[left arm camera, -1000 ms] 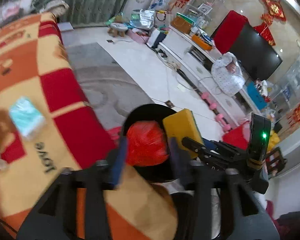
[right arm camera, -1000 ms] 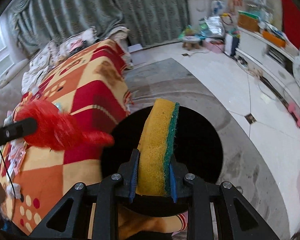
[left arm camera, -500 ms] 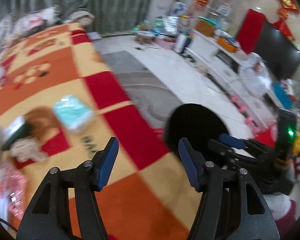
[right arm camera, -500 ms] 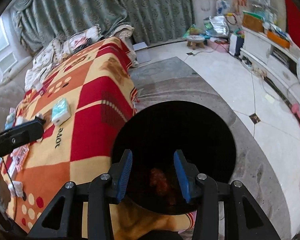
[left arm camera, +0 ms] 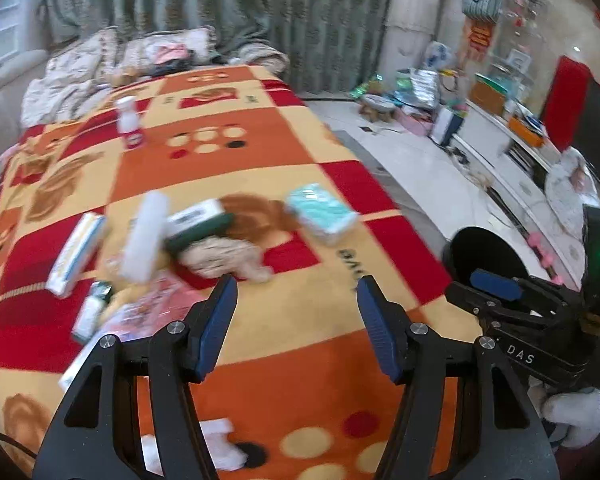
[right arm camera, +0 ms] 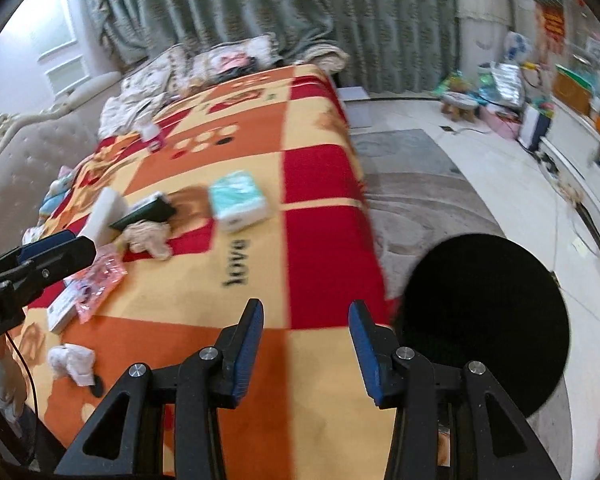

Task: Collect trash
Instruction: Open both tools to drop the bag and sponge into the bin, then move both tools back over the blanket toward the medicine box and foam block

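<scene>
Claws, two: left claw (left arm camera: 296,304) and right claw (right arm camera: 305,334), gaping, empty.

Round black bin (right arm camera: 488,320) on floor beside blanket-covered bed, scattered litter (left arm camera: 220,256) atop.

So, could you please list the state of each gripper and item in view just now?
left gripper: open, empty, above the blanket.
right gripper: open, empty.
black bin: on the floor beside the blanket, mouth open.
teal tissue pack: lying flat on the blanket.
white bottle: standing upright.
crumpled tissue: lying loose near the blanket's edge.
</scene>
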